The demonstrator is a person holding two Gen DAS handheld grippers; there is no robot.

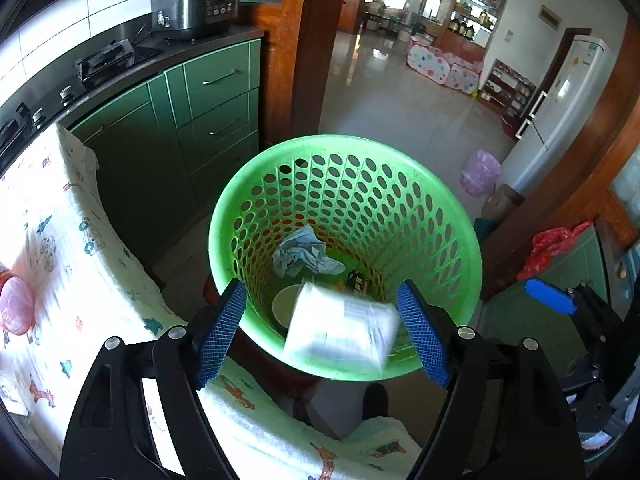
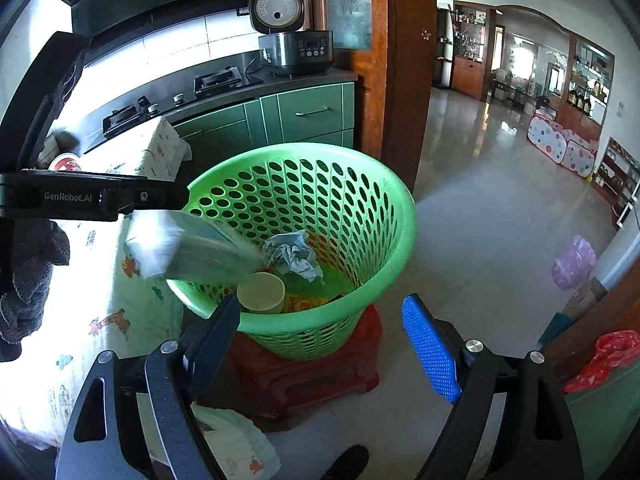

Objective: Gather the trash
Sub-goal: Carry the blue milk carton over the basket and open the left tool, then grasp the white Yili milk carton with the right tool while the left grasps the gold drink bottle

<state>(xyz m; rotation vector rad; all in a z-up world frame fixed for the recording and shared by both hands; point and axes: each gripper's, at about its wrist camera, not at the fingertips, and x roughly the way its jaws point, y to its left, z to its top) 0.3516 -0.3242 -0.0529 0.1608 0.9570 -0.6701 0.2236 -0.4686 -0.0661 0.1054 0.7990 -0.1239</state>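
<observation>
A green perforated basket [image 1: 460, 216] [image 2: 384, 200] stands on a red stool [image 2: 320, 372] beside the table. My left gripper [image 1: 320, 330] is open above the basket's near rim. A white packet [image 1: 344, 332] is blurred between its fingers, free of the pads, over the basket; it also shows in the right wrist view [image 2: 188, 246] just below the left gripper's finger [image 2: 96, 196]. Inside lie crumpled blue-white paper [image 1: 306, 254] [image 2: 292, 254], a paper cup [image 1: 286, 306] [image 2: 262, 292] and a yellow wrapper [image 2: 304, 304]. My right gripper [image 2: 324, 348] is open and empty, right of the basket.
A table with a cartoon-print cloth [image 1: 80, 264] [image 2: 100, 320] lies to the left, with a pink lid [image 1: 16, 310] and a red-white tub [image 2: 66, 162]. Green cabinets [image 1: 216, 100], a stove and a rice cooker [image 2: 292, 40] stand behind. A pink bag [image 1: 480, 172] and fridge [image 1: 560, 108] are at right.
</observation>
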